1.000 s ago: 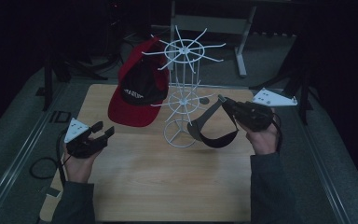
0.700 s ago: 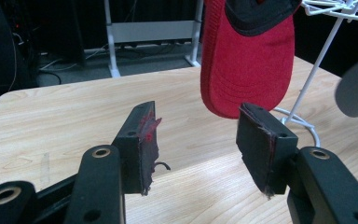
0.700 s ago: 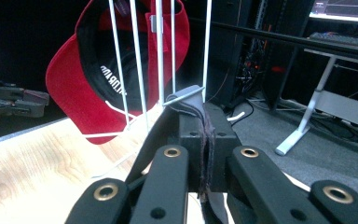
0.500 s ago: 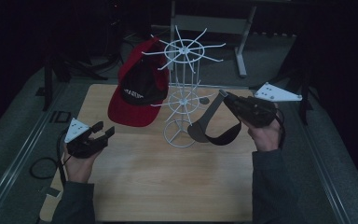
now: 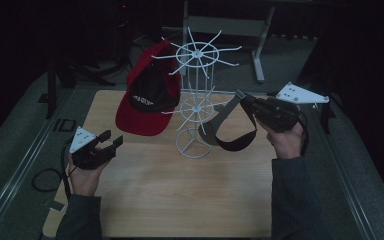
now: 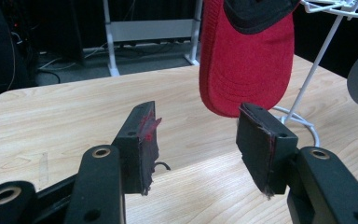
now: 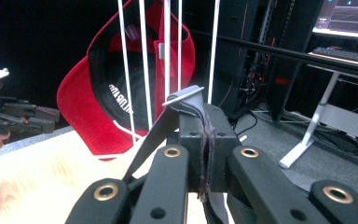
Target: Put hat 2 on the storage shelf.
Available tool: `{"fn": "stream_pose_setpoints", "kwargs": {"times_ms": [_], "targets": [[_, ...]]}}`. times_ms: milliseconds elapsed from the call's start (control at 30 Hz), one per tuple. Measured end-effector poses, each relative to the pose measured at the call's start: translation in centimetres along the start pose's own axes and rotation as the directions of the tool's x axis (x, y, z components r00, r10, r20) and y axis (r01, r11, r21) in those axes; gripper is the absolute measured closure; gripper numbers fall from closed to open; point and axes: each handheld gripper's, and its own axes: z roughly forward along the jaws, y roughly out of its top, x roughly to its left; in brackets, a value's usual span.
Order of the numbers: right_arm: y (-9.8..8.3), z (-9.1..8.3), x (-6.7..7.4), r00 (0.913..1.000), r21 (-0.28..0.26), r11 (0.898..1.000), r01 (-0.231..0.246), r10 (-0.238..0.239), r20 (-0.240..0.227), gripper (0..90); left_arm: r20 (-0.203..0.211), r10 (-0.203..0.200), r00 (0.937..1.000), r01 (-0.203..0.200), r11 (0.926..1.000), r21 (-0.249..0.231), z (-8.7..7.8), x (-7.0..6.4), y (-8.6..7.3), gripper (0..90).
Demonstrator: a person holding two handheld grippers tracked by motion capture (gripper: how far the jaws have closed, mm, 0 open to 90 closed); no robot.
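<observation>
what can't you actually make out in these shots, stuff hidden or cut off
- Lettering on the red cap: too small in the high view; crossed by the white wire rack in the right gripper view.
- Red cap in the left gripper view: top cut off by the frame edge.
- Grey visor: the strap end is hidden inside the shut right gripper.
- Which rack prong the cap hangs from: too dim.
</observation>
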Motion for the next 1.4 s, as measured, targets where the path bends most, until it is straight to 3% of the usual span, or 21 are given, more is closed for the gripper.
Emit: {"fn": "stream_pose_setpoints", "kwargs": {"times_ms": [567,1400], "targets": [[1.9,-0.5,-0.2,0.9994,-0.041,0.999,-0.017,0.016,-0.031,87.9,0.005,-0.008,1.0,0.008,1.0,0.005,0.1,0.0,0.0,48.6],[3.8,-0.8,0.0,0.9996,-0.077,0.997,-0.004,0.002,-0.03,87.9,0.007,-0.009,0.9999,0.009,1.0,0.002,0.0,0.0,0.1,48.7]]}}
